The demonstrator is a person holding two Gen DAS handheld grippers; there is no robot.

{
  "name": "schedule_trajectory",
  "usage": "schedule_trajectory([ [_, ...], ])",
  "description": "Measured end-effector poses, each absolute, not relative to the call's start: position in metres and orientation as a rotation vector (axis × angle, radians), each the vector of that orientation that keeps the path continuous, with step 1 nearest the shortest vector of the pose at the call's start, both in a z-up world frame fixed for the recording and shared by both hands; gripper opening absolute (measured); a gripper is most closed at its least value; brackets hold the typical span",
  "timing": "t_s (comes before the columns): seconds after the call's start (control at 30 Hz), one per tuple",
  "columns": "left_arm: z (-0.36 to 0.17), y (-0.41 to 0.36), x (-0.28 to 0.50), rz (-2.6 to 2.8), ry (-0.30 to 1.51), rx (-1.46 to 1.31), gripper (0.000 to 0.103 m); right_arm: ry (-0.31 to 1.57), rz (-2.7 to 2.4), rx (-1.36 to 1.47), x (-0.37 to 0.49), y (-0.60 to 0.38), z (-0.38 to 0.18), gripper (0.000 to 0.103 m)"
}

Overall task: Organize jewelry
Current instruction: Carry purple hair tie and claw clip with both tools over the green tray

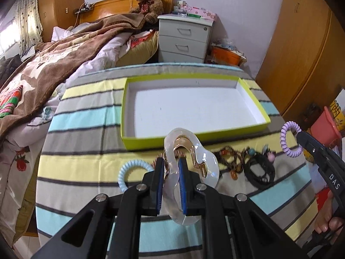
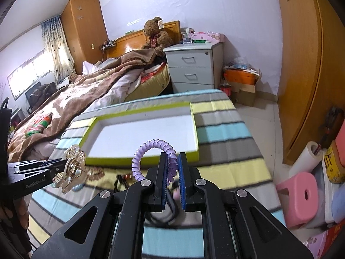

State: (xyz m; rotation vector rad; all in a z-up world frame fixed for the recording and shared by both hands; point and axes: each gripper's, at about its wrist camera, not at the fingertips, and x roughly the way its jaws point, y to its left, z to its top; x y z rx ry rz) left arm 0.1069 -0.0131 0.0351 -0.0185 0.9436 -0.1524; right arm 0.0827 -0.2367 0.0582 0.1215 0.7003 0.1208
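Hair clip point(image 1: 189, 161): glossy clear plastic w/ shiny gold-tone metal inside. Purple coil tie point(image 2: 155, 153): smooth, glossy plastic. Tray point(image 1: 129, 108): matt cardboard, white inside, lime rim. Striped cloth point(image 1: 82, 116): woven, matt. Gripper pads point(image 1: 183, 185): blue, ribbed, matt.

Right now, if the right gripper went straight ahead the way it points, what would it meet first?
Probably the near wall of the green box. The right gripper, shut on the purple hair tie, points at it over the striped cloth; nothing shows between them. If it is held high, it might pass over the rim.
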Motion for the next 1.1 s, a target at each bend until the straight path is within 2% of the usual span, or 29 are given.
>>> schedule_trajectory([
  [0.4,0.046,0.008,0.156,-0.128,0.927,-0.043,0.014,0.731,0.116,0.098,0.154,-0.227,0.065,0.01],
  [1.1,0.01,0.01,0.254,-0.11,1.013,-0.029,0.014,0.897,0.098,0.038,0.251,-0.224,0.012,0.01],
])
